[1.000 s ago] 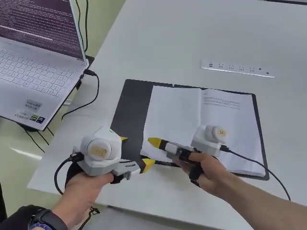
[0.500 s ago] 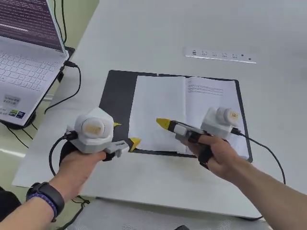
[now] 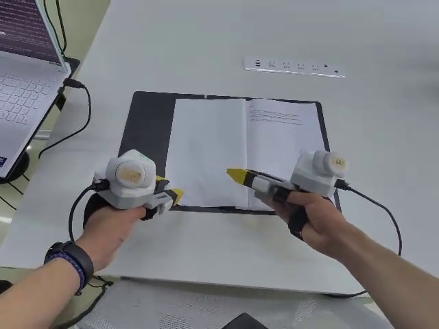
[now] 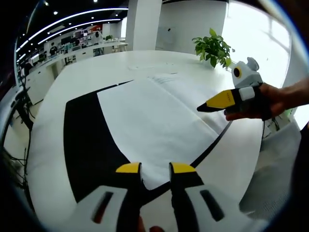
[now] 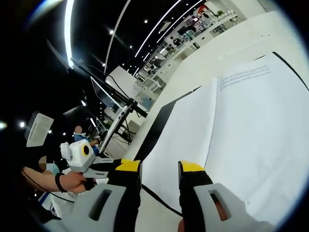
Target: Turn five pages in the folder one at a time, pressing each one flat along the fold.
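Grippers are hanging slightly spread, empty: left gripper [image 3: 170,192] lower left, right gripper [image 3: 236,175] nearing the fold of the open black folder [image 3: 147,137] mid-frame, so I'm readying a press.

An open-plan office: a long white surface [image 3: 206,41] carries a socket strip [image 3: 293,67], with a laptop [image 3: 20,82] just off its edge. Beyond its far end are rows of desks [image 4: 72,50], a potted plant [image 4: 214,47] and ceiling light strips [image 4: 77,21].

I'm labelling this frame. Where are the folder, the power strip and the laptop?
folder [image 3: 147,140], head view, bare black left cover.
power strip [image 3: 293,67], head view, middle of its top.
laptop [image 3: 19,99], head view, keyboard.
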The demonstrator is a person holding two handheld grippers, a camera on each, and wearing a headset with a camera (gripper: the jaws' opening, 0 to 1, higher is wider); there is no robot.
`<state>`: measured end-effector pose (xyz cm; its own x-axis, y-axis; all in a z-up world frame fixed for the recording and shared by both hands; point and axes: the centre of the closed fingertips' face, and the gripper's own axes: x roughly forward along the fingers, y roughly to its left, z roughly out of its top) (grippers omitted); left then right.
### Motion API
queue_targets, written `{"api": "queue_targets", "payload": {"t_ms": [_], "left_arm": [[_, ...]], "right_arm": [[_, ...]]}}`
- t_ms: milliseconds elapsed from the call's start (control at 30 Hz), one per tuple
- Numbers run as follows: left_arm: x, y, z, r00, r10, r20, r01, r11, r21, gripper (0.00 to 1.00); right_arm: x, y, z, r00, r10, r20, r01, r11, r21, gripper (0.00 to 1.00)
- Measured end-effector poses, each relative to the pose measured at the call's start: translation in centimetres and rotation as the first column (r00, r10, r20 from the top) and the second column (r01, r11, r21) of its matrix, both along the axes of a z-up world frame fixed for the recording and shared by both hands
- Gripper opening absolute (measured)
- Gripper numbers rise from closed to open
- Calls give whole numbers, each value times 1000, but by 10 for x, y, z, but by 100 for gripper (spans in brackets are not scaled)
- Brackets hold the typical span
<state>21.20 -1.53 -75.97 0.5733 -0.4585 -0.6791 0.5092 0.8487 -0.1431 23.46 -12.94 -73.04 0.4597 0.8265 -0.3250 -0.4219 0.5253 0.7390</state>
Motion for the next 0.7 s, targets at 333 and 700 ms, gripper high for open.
{"api": "queue_targets", "payload": {"t_ms": [333, 700], "left_arm": [[-4, 5, -12, 1000, 22, -16, -21, 1000, 12, 7], [-6, 14, -23, 1000, -26, 0, 26, 993, 114, 0]], "right_arm": [[9, -5, -1, 1000, -21, -17, 21, 1000, 19, 26], [15, 2, -2, 999, 44, 25, -43, 998, -40, 21]]}}
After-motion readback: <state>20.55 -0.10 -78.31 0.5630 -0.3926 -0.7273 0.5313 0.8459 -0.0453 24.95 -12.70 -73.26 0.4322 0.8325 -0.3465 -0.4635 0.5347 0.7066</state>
